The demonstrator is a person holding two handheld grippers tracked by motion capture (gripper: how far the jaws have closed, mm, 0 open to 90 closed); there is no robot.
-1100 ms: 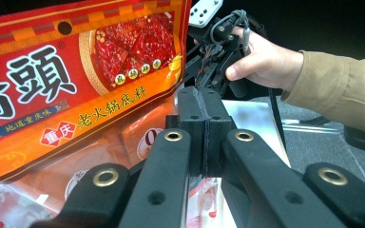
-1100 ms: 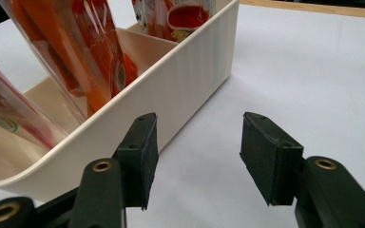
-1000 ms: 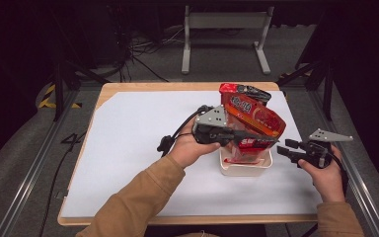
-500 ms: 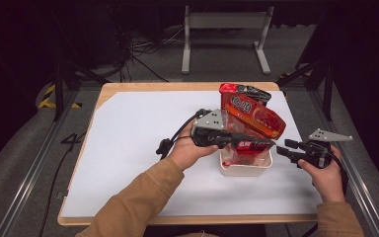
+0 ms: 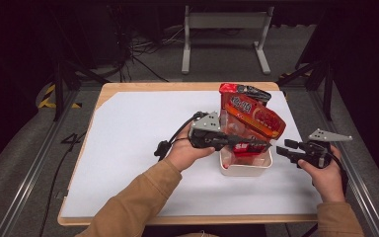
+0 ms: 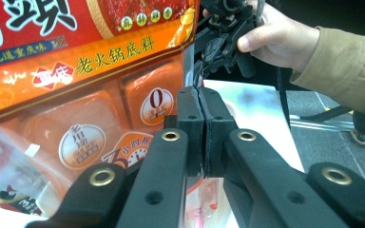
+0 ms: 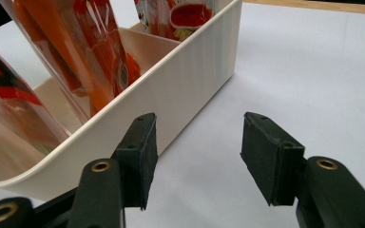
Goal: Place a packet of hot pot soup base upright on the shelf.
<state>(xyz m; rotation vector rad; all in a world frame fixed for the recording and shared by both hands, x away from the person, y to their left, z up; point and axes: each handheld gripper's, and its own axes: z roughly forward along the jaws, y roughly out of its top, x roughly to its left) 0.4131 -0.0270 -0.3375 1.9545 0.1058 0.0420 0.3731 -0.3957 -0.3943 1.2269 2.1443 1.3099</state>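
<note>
A white bin (image 5: 245,168) stands right of the table's middle, with several red and orange sauce packets (image 5: 250,118) leaning upright in it. My left gripper (image 5: 262,144) reaches across the bin's top from the left. Its jaws are pressed together on the clear side seam of the big orange packet (image 6: 90,71), seen close in the left gripper view (image 6: 200,128). My right gripper (image 5: 282,148) hovers open just right of the bin. Nothing lies between its jaws (image 7: 197,156), and the bin's wall (image 7: 190,90) is ahead to their left.
White paper (image 5: 138,148) covers the wooden table (image 5: 143,87). Bare sheet stretches left of the bin and in front of it. Black cables (image 5: 170,140) trail from the left gripper. Metal stands (image 5: 224,29) rise beyond the far edge.
My left gripper has shifted slightly lower and nearer the person over the bin, and the packets have barely moved. The right gripper stays where it was.
</note>
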